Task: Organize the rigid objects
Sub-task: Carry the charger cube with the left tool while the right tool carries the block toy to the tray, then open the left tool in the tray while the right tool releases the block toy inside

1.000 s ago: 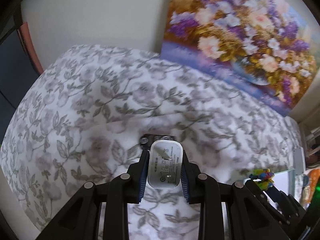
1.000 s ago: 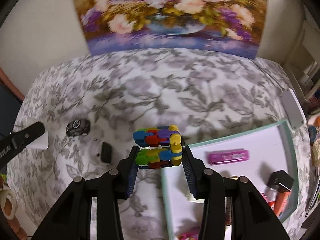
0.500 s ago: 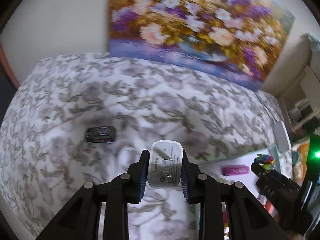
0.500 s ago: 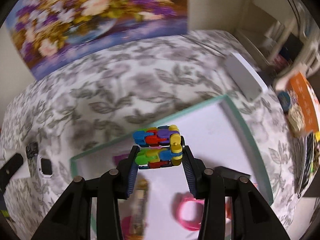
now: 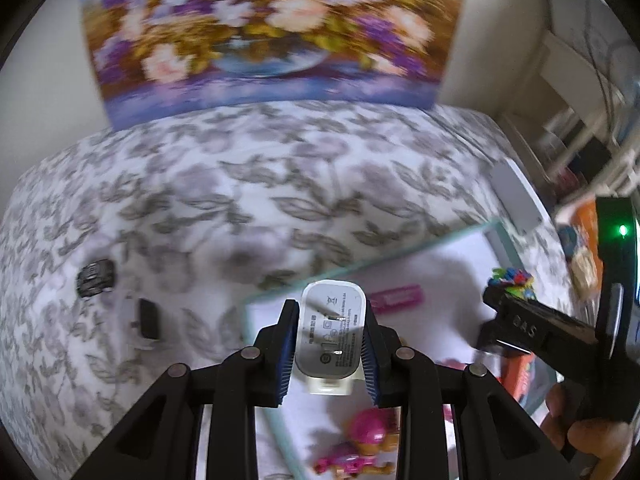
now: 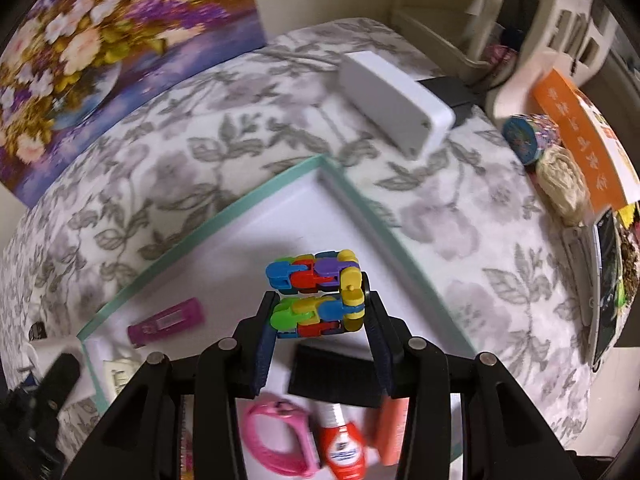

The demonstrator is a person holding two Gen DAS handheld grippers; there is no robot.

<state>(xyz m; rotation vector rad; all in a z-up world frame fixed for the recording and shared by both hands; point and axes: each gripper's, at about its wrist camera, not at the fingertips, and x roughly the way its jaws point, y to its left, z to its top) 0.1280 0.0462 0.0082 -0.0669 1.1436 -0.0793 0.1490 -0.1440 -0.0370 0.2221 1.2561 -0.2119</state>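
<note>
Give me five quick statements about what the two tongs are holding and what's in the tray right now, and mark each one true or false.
1. The left tongs grip a white plug-in charger block. True.
2. The right tongs are open and hold nothing. False: they are shut on a multicoloured linked plastic toy.
3. A magenta rectangular stick lies inside the shallow white tray with a teal rim. True.
4. The small black toy car sits in the tray. False: it rests on the floral cloth, left of the tray.
5. The tray holds only that stick. False: a pink ring-shaped band and a red-capped bottle also lie there.
</note>
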